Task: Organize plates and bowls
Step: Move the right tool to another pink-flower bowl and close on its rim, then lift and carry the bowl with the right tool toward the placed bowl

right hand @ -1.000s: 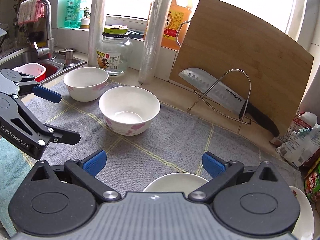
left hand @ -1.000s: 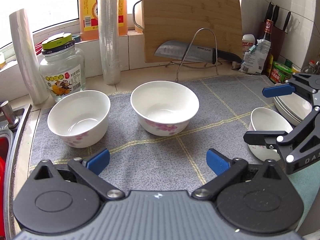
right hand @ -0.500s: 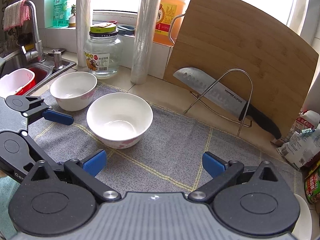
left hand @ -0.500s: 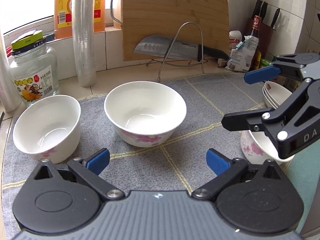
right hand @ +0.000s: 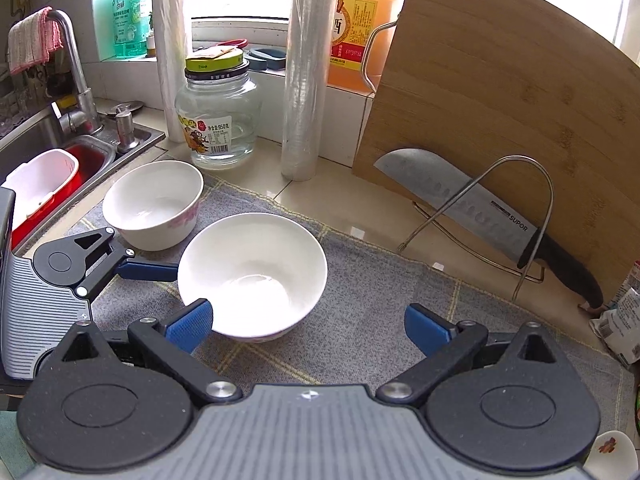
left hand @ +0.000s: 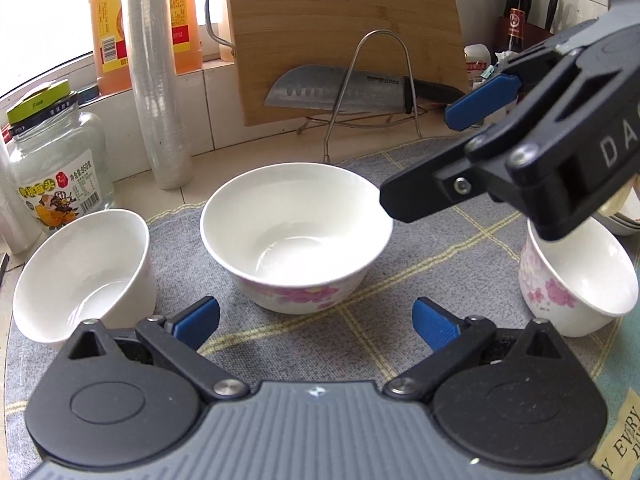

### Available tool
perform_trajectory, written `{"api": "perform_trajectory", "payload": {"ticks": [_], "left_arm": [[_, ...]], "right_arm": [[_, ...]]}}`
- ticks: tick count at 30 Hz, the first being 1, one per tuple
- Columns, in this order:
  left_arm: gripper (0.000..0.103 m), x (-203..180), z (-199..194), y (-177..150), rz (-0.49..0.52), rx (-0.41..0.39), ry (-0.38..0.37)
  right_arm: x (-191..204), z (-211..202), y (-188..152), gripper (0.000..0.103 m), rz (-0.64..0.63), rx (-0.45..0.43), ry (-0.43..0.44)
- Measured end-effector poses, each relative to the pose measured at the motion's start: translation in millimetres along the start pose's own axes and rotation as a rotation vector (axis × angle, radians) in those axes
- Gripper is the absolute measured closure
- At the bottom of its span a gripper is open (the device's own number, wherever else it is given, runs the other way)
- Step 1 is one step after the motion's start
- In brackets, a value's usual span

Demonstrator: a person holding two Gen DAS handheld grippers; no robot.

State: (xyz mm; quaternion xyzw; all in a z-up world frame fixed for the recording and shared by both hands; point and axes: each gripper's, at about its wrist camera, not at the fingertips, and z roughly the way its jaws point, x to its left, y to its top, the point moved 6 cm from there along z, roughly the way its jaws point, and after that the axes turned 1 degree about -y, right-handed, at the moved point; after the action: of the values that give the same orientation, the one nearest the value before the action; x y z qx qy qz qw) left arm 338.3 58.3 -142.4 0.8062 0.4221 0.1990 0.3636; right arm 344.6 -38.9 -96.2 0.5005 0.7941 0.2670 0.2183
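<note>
Bowls on the mat, both grippers open beside the middle one

Bowls sit on a grey mat (left hand: 400, 240) on the surface. The middle bowl (left hand: 296, 236) stands upright at the mat's centre. A left bowl (left hand: 84, 272) is just beside it, apart from it, near the sink (right hand: 48, 148). A right bowl (left hand: 576, 276) with pink flowers stands well off on the other side. The left gripper (left hand: 316, 320) faces the middle bowl with jaws wide and nothing between them. The right gripper (right hand: 308, 322) is also wide open and empty; in its own view its left finger overlaps the bowl's near rim, but contact cannot be told. Behind the mat stand a jar (right hand: 218, 120), a film roll (right hand: 306, 72), a cutting board (right hand: 500, 120) and a knife (right hand: 472, 208) on a wire rack (right hand: 500, 184).
</note>
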Motion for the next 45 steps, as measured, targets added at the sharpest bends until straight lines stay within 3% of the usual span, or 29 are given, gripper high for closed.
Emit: {"api": "perform_trajectory", "payload": {"ticks": [8, 14, 16, 28, 45], "left_arm": [[0.004, 4, 9, 4, -0.015, -0.018, 0.029], [0.011, 4, 9, 7, -0.017, -0.048, 0.042], [0.019, 6, 11, 7, -0.029, -0.047, 0.038], [0.019, 7, 10, 7, 0.002, -0.066, 0.042], [0.019, 5, 10, 9, 0.031, -0.066, 0.043]], "right_arm": [[3, 30, 12, 0.007, 0.004, 0.041, 0.091], [2, 48, 16, 0.013, 0.015, 0.074, 0.150], [3, 54, 17, 0.015, 0.015, 0.088, 0.167], [-4, 79, 23, 0.029, 0.040, 0.133, 0.220], [-8, 88, 29, 0.036, 0.086, 0.136, 0.285]]}}
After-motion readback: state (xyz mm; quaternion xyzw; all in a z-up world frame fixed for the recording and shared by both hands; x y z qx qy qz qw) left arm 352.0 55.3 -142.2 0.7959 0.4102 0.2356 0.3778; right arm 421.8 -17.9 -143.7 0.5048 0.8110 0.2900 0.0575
